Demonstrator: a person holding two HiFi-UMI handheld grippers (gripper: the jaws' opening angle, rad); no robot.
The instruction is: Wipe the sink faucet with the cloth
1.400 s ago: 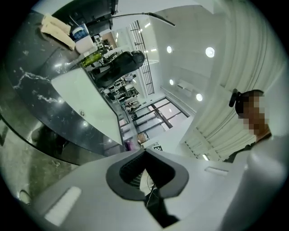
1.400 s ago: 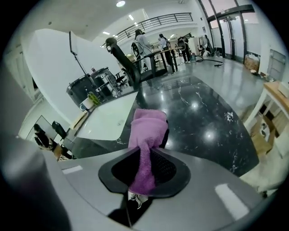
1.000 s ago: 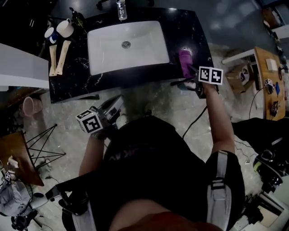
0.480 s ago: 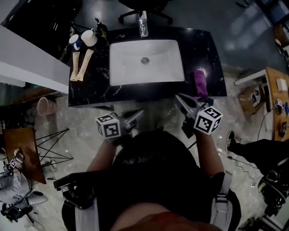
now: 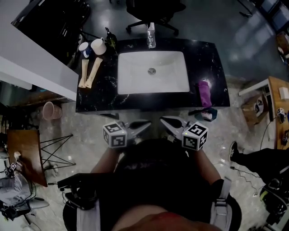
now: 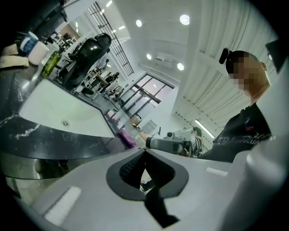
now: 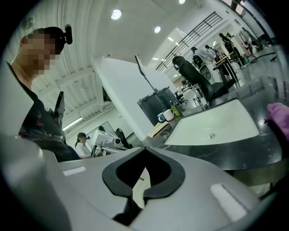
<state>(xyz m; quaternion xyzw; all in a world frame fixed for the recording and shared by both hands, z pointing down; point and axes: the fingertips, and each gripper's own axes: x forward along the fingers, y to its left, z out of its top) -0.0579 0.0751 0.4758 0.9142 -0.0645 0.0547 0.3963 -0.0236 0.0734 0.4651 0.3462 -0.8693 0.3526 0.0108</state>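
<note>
The cloth (image 5: 204, 94), a purple bunch, lies on the right end of the counter (image 5: 212, 58), apart from both tools and gripped by neither.

Nearest, at the bottom of the head view, is the person (image 5: 153, 180) in a dark top, with both arms drawn in close to the body. The left tool (image 5: 147, 122) sits just left of centre with its marker cube facing up. Its jaws are pressed together with nothing between them, as the left gripper view (image 6: 144, 151) confirms. The right tool (image 5: 163, 119) sits just right of centre, its jaws likewise together and empty in the right gripper view (image 7: 145, 149). The two tips point towards each other over the pale floor (image 5: 67, 117), short of the counter's front edge. A pink bucket (image 5: 51, 109) stands on the floor at the left.

Beyond lies the dark, veined counter. The white sink (image 5: 135, 76) is set in its middle, and the cloth is just right of the basin. In the left gripper view the cloth (image 6: 126, 137) shows near the counter's edge, and in the right gripper view (image 7: 279, 115) at the far right. On the counter's left lie two tan packets (image 5: 90, 72). Behind them are two mugs (image 5: 98, 46) and a dark bottle (image 5: 110, 36).

The faucet (image 5: 151, 36) stands at the sink's far rim, centred. Behind it is a dark chair (image 5: 153, 11).
</note>
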